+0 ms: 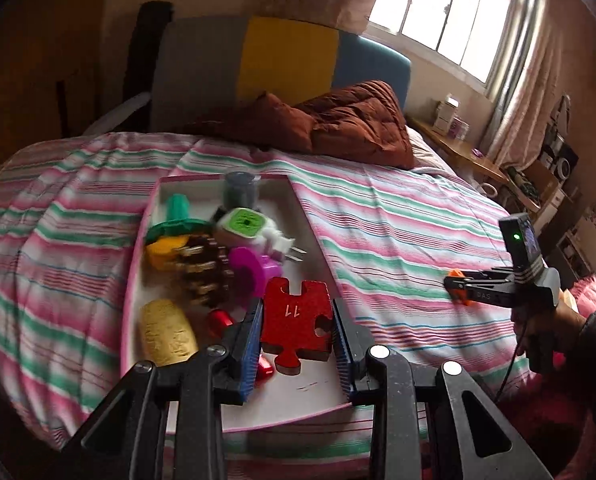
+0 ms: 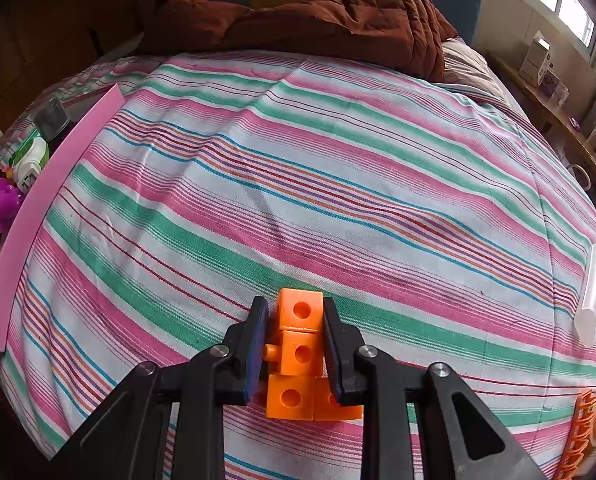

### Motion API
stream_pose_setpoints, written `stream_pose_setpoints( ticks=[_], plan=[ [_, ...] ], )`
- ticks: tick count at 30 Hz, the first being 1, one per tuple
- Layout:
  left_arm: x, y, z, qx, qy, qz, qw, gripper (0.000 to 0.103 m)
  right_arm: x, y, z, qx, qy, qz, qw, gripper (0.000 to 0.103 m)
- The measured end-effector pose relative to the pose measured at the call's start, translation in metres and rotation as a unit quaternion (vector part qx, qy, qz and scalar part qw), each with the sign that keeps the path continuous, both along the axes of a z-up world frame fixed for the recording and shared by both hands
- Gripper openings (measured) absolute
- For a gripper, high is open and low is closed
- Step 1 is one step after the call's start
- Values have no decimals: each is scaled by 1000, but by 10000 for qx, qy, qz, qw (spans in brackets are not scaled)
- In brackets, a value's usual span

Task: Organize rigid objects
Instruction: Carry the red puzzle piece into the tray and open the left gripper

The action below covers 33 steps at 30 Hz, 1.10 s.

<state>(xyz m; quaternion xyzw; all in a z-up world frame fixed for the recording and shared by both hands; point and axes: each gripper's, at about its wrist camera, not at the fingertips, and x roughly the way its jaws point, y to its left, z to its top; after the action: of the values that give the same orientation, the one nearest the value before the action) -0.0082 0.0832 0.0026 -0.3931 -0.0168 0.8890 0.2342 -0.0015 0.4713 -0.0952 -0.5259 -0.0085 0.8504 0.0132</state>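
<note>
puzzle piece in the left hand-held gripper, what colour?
Red, with "11" marked on it. The puzzle piece shows best in the left wrist view.

place: home bedroom | shown by: bed (image 1: 398, 216) covered with striped sheet (image 2: 298, 184); brown quilt (image 1: 358, 120) heaped at padded headboard (image 1: 290, 56); curtained window (image 1: 446, 12); side shelf (image 1: 458, 148) set with small boxes; stereo (image 1: 562, 160) seen at right wall
</note>
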Motion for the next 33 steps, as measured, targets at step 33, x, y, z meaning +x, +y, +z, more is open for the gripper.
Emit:
stream_pose_setpoints(
  ticks=[33],
  plan=[
    [-44, 43, -59, -54, -1082, -296, 9937, 33, 1, -1, -1, 154, 5, 98, 9998, 26]
  ],
)
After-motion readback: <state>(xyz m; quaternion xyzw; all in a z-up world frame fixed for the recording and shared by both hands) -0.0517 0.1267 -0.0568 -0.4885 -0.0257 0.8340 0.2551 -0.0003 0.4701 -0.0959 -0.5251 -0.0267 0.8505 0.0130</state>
